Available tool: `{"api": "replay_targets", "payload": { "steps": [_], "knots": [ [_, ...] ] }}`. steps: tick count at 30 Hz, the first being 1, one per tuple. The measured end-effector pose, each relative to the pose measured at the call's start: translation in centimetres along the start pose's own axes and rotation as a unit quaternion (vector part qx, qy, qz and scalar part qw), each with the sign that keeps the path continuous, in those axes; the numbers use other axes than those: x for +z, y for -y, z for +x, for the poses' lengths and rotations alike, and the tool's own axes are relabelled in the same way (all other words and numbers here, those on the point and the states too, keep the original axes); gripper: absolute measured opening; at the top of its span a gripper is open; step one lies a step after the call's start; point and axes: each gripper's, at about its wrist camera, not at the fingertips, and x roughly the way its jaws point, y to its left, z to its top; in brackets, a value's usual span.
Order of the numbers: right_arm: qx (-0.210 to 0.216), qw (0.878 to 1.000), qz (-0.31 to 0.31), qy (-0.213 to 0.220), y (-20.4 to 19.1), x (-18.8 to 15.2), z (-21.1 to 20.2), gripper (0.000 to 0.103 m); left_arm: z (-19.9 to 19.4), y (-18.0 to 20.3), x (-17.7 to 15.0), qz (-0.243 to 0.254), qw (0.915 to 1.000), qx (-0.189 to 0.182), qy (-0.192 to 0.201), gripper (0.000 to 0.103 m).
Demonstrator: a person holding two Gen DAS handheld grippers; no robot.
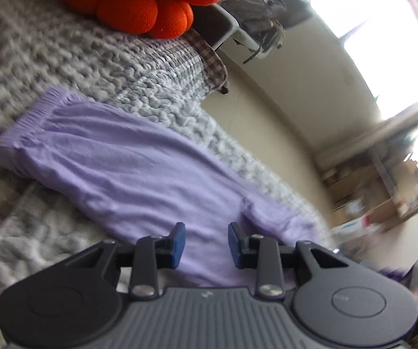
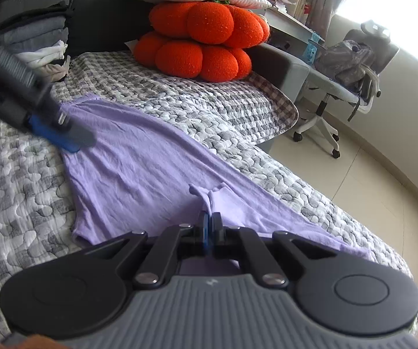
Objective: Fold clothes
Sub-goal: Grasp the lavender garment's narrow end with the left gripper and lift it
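Item: lilac garment [image 2: 139, 157], spread flat on the quilted bed [image 2: 19, 192], long axis running from the near bed edge toward the orange cushions [image 2: 206, 40]. Right gripper [image 2: 209, 226]: jaws pinched on a raised fold at the garment's near end. Left gripper [image 1: 206, 244]: jaws apart, nothing between, over the cloth.
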Motion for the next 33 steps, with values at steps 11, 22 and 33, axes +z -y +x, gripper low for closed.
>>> {"api": "replay_targets", "payload": {
  "steps": [11, 22, 33],
  "knots": [
    [0.015, 1.0, -0.018, 0.012, -0.9, -0.1, -0.1, 0.001, 8.0, 3.1, 0.8, -0.045, 0.9946, -0.051, -0.078, 0.036],
    [0.006, 0.999, -0.03, 0.035, -2.1, -0.1, -0.1, 0.001, 12.4, 3.8, 0.3, -0.066, 0.9883, -0.097, -0.097, 0.033],
    [-0.02, 0.997, -0.03, 0.063, -4.2, 0.5, 0.2, 0.005, 11.3, 4.2, 2.1, -0.029, 0.9949, -0.095, -0.022, 0.002]
  ]
}}
